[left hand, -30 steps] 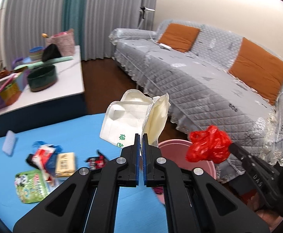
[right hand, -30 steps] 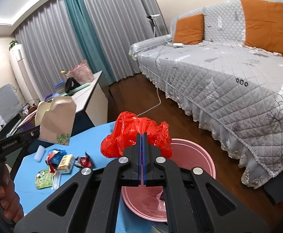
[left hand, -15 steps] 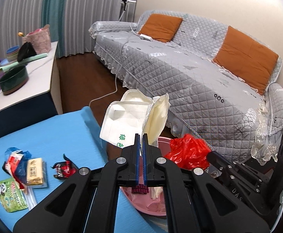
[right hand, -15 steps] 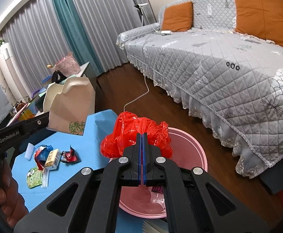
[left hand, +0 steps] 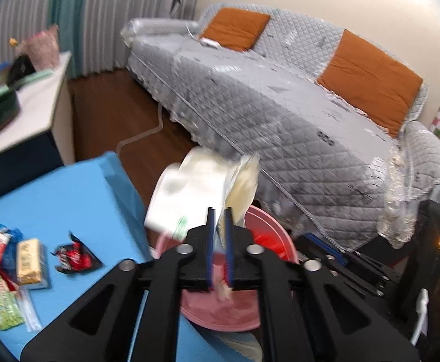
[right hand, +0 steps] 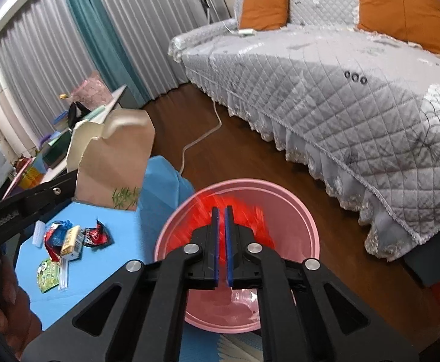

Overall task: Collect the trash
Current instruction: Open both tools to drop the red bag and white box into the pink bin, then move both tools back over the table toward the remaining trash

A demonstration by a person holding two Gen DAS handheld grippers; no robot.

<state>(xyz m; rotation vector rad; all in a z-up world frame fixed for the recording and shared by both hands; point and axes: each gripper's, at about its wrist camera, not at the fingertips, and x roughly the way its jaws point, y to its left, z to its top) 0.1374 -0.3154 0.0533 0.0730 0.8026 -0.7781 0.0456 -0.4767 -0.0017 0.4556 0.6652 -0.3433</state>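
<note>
My left gripper (left hand: 219, 214) hangs over the pink bin (left hand: 280, 236), jaws opening. The white and brown paper bag (left hand: 189, 187) is blurred, with its cream edge still in the gap and the pads no longer pinching it. In the right wrist view the same paper bag (right hand: 114, 163) hangs at the left gripper's tip, above the blue table's corner. My right gripper (right hand: 221, 211) is over the pink bin (right hand: 310, 226), jaws opening. The red plastic bag (right hand: 238, 211) streaks downward into the bin, free of the pads.
Several wrappers (left hand: 75, 259) and a small carton (left hand: 29, 259) lie on the blue table (left hand: 53, 196). A grey quilted sofa (right hand: 340, 75) with orange cushions stands behind the bin. A cable (right hand: 201, 138) runs over the wood floor. A white side table (left hand: 23, 105) holds clutter.
Both grippers sank toward the pink bin and their jaws parted. The red bag left the right gripper and dropped into the bin. The paper bag is now blurred, slipping in the left jaws.
</note>
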